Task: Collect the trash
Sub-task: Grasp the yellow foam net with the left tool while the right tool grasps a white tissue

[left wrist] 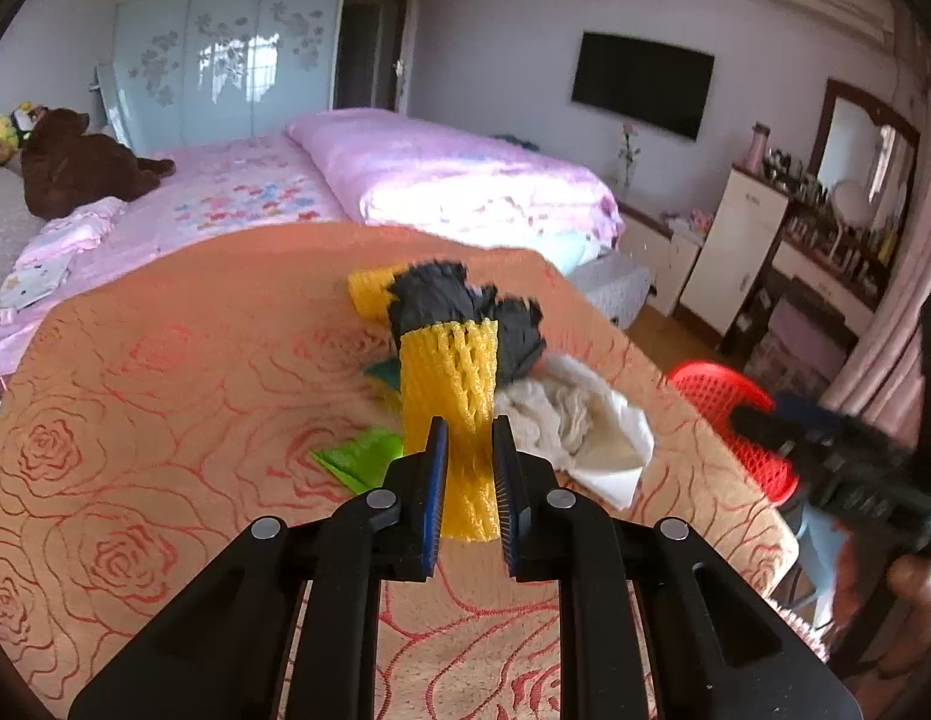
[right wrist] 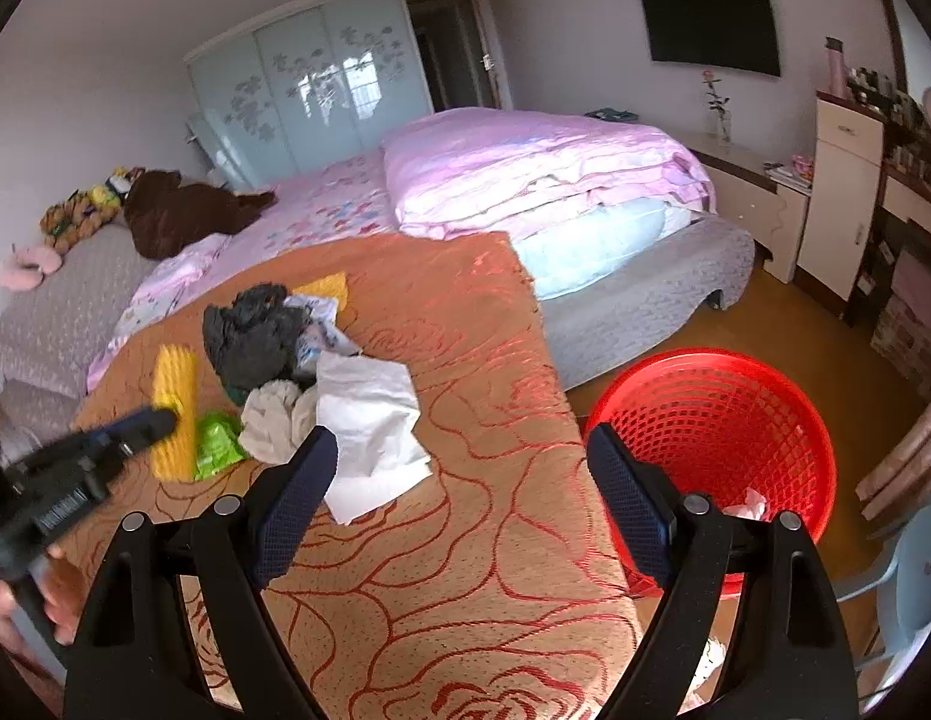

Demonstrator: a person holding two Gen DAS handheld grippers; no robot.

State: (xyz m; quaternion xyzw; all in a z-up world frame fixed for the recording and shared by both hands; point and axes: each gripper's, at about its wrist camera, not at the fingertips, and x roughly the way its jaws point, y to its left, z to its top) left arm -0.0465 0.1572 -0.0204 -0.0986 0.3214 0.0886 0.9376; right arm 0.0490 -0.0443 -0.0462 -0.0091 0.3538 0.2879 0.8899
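Left hand-held gripper [left wrist: 470, 468]: jaws narrow, clamped on the near end of a yellow foam net sleeve [left wrist: 452, 384]. The sleeve stands out ahead of the pads at the near left of the trash pile; whether its far end rests on the table [left wrist: 165, 396] cannot be told.

Right hand-held gripper [right wrist: 459, 498]: jaws wide, nothing between them, hanging over the near right part of the table, just left of the red basket [right wrist: 714, 408].

Trash pile, mid-table: crumpled dark bag [right wrist: 252, 336], white paper sheet [right wrist: 369, 420], pale tissue wad [right wrist: 273, 420], green wrapper [right wrist: 216, 444], second yellow piece [right wrist: 330, 288] at the far side.

Red basket: on the floor off the table's right edge; a scrap [right wrist: 750, 504] already lies inside.

Step in hand: first grasp made, carry to basket pending. Next move likely calls for lifting the sleeve clear of the pile, swinging it right past the table edge, and releasing above the basket.
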